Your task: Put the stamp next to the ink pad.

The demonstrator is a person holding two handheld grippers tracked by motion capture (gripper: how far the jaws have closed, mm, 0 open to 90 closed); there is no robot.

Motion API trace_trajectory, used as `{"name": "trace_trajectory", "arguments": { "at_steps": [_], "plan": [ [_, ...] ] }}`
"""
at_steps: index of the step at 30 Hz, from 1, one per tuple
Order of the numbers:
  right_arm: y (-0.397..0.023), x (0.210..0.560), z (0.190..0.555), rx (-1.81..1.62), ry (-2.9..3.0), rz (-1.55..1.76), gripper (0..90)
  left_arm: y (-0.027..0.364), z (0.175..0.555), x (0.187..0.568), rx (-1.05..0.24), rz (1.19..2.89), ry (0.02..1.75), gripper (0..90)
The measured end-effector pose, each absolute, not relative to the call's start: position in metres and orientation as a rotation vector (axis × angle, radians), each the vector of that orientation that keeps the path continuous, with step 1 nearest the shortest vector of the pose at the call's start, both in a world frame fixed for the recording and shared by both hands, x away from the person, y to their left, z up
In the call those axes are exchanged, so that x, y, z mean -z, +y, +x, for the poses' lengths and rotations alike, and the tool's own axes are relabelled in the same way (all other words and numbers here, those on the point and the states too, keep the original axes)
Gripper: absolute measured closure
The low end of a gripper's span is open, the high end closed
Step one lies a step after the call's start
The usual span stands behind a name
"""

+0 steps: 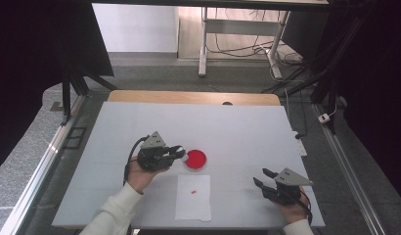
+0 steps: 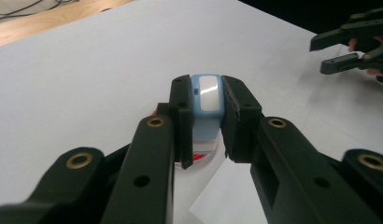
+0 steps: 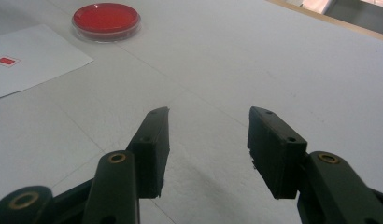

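Note:
My left gripper is shut on a small light-blue object with a white face, held level just left of a round dish of red matter. A sliver of that dish shows under the jaws in the left gripper view. My right gripper rests low over the table at the front right, open, with nothing between its jaws. It shows far off in the left gripper view as well.
A white paper sheet with a small red mark lies near the front edge between my hands. The white-covered table has a wooden strip at its far edge. Dark frames stand on both sides.

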State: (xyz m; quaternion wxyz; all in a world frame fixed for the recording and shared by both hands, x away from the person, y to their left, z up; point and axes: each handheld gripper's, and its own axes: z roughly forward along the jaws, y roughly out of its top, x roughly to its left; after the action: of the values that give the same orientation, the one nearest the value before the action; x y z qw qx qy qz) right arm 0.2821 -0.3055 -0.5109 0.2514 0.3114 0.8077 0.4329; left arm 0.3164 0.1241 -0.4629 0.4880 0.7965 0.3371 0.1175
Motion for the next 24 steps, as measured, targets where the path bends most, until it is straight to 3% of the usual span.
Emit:
{"name": "trace_trajectory", "arguments": {
  "at_steps": [24],
  "plan": [
    [-0.303,0.514,0.284,-1.154,2.211,0.858,47.6,0.124,0.347,0.499,-0.376,2.121,0.953,74.9]
  ]
}}
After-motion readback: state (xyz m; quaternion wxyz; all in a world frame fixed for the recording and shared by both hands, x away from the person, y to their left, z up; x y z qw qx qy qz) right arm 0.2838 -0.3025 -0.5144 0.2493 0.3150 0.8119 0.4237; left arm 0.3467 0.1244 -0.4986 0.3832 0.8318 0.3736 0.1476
